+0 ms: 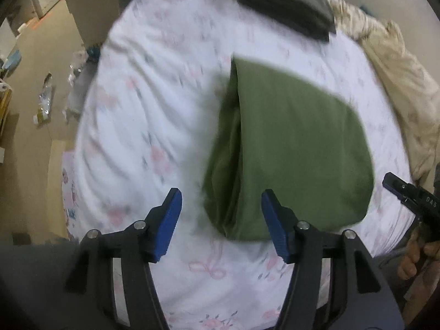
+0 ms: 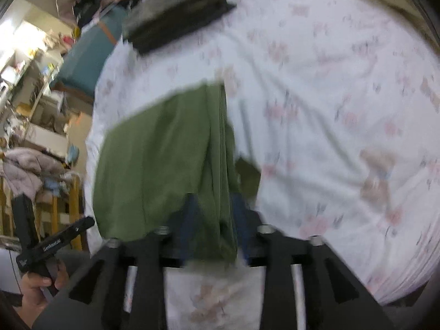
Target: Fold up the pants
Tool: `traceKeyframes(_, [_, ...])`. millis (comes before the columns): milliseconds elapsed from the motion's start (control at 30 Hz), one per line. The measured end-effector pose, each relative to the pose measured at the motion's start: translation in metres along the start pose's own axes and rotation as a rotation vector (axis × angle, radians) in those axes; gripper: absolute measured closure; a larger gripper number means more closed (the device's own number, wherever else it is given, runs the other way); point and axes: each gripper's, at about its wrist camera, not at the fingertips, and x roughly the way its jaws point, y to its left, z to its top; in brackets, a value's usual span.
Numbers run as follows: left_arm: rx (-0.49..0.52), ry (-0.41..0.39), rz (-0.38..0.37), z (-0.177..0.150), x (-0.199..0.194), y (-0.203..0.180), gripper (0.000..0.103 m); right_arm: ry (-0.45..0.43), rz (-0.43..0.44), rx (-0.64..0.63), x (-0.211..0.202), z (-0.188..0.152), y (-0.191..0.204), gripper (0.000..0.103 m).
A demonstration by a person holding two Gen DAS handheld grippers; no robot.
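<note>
In the left wrist view, my left gripper [image 1: 221, 214] hovers with its fingers wide and nothing between them, just above the near corner of the green pants [image 1: 291, 148], which lie folded at frame centre on the flowered bed [image 1: 137, 115].

In the right wrist view, my right gripper [image 2: 213, 220] straddles the pants' bunched near edge [image 2: 220, 206]; blur keeps me from telling whether the fingers press it.

One pair of green pants [image 1: 297, 148], folded. One stack of dark folded clothes [image 1: 286, 2] — its layers too blurred to count. One bed under a floral sheet [image 1: 143, 104]. Two grippers — left gripper [image 1: 221, 220], right gripper [image 2: 213, 220] — two blue fingers [image 1: 172, 220] each.
</note>
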Motion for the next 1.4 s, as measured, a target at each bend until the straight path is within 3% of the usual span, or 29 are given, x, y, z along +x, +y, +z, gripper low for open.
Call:
traceKeyframes(200, [-0.037,-0.021,-0.053,0.074,0.009,0.002,0.047,-0.072,0.103,-0.020,0.002,0.069,0.004,0.058])
traceKeyframes(367, [-0.008,-0.004,-0.083,0.131,0.058,-0.011,0.047,-0.040,0.111,-0.041,0.041,0.113,0.006,0.068])
traceKeyframes(500, [-0.014,0.023,-0.080,0.153,0.094,-0.015,0.049,0.008,0.084,-0.064,0.075,0.130,0.007,0.072])
traceKeyframes(633, [-0.006,0.036,-0.120,0.153,0.112,-0.017,0.053,0.063,0.076,-0.084,0.100,0.131,0.006,0.079])
traceKeyframes(667, [0.006,0.045,-0.137,0.153,0.116,-0.020,0.067,0.070,0.061,-0.103,0.103,0.131,0.008,0.083])
traceKeyframes(700, [0.014,0.052,-0.150,0.153,0.118,-0.022,0.072,0.073,0.052,-0.132,0.105,0.130,0.011,0.094])
traceKeyframes(733, [0.025,0.052,-0.160,0.153,0.118,-0.025,0.085,0.071,0.048,-0.146,0.105,0.129,0.013,0.099])
traceKeyframes(767, [0.042,0.048,-0.160,0.153,0.116,-0.028,0.092,0.074,0.037,-0.168,0.105,0.128,0.015,0.102])
traceKeyframes(867, [0.057,0.041,-0.158,0.152,0.109,-0.031,0.096,0.048,0.019,-0.229,0.099,0.125,0.022,0.103])
traceKeyframes(1100, [0.040,0.013,-0.154,0.147,0.101,-0.027,0.097,-0.033,0.010,-0.194,0.074,0.122,0.016,0.103])
traceKeyframes(1267, [0.036,0.008,-0.133,0.147,0.104,-0.030,0.095,-0.012,-0.046,-0.157,0.091,0.120,0.008,0.103])
traceKeyframes(1400, [0.045,-0.004,-0.118,0.145,0.098,-0.033,0.094,-0.055,-0.118,-0.236,0.079,0.118,0.022,0.103])
